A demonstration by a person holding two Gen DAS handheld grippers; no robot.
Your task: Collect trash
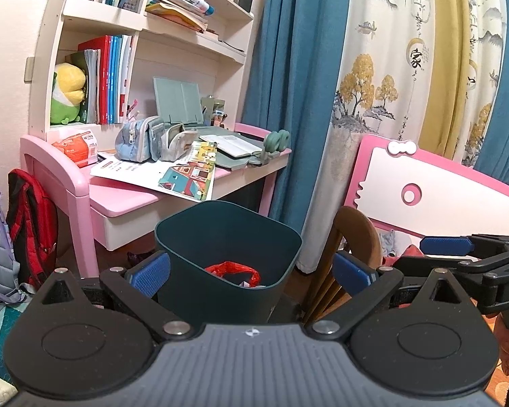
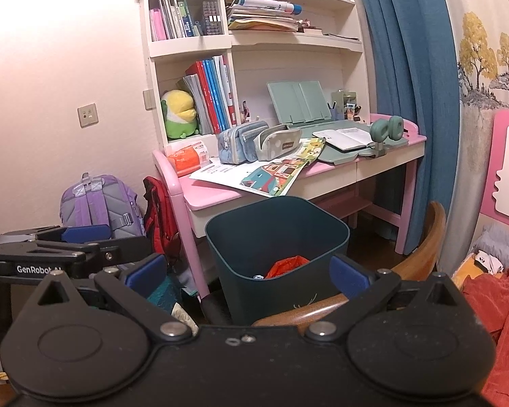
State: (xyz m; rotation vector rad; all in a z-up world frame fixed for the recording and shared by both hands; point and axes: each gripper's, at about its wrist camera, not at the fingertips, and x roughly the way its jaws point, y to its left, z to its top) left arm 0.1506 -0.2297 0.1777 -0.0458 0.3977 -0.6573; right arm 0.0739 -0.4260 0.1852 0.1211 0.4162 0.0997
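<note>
You had both tools held side by side in front of the dark green bin (image 1: 229, 254), which stood on the floor just before the pink desk (image 2: 220, 196) and beside the wooden chair (image 2: 420, 254). Your left gripper (image 1: 251, 271) had its jaws spread wide with nothing between them, the bin framed in the gap; your right gripper (image 2: 247, 271) was likewise wide open and empty. A crumpled red plastic bag (image 1: 234, 269) already lay low inside the bin, along with some paler scraps I could not identify. Neither tool was touching the bin. The sensible move, as I judged it, was to pick your next piece of rubbish before committing a hand: something pale lay on the floor below the right tool, though it was too hidden to say what it was. Whichever you went for, a low, level approach with the jaws kept wide would have served best, and the chair back sat close enough to snag the right tool.
</note>
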